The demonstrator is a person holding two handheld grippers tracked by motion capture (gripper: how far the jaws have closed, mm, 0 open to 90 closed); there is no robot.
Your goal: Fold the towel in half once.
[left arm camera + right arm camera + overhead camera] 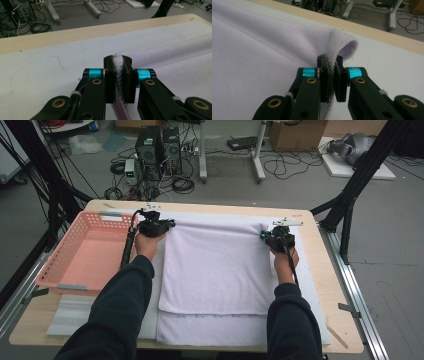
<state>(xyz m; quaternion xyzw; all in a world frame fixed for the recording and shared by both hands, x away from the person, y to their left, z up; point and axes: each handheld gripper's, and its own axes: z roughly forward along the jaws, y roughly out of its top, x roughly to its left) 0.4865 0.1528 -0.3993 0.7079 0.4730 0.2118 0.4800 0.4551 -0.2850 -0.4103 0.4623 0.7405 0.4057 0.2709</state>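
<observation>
A pale lilac towel lies folded over itself on the white mat in the middle of the table. My left gripper is shut on the towel's far left corner, and in the left gripper view the fabric edge stands pinched between the black jaws. My right gripper is shut on the far right corner; in the right gripper view the towel curls up over the jaws, with its hem looped above them. Both corners are lifted slightly off the mat.
A pink plastic basket stands at the table's left side, close to my left arm. The wooden table edge runs along the right. Cables, computer cases and stand legs crowd the floor beyond the table.
</observation>
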